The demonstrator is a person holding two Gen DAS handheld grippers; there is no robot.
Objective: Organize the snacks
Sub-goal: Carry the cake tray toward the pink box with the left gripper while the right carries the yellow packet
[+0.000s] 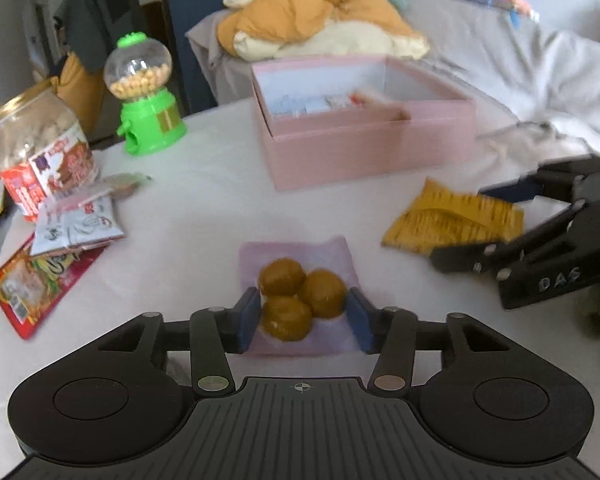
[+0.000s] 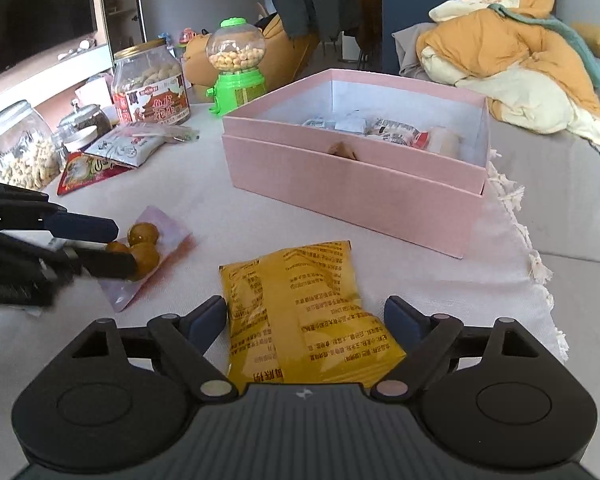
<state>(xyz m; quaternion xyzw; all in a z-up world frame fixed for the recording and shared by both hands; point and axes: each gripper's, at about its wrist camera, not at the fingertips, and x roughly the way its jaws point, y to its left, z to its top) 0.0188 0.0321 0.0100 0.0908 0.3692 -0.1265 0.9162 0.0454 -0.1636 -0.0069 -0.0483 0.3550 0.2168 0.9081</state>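
A clear pinkish packet holding three brown balls [image 1: 300, 296] lies on the white cloth. My left gripper [image 1: 303, 320] is open, its blue pads on either side of the packet; this also shows in the right wrist view [image 2: 144, 252]. A yellow snack packet [image 2: 304, 312] lies flat on the cloth. My right gripper [image 2: 306, 320] is open around its near end, pads apart from it; it shows in the left wrist view [image 1: 500, 220]. An open pink box [image 2: 352, 184] with several wrapped snacks stands behind.
A green gumball dispenser [image 1: 144, 96], a peanut jar [image 1: 48, 140] and several flat snack packets [image 1: 72, 220] sit at the left. Glass jars [image 2: 20, 148] stand further left. A pile of yellow clothing [image 2: 512, 60] lies on the sofa behind the box.
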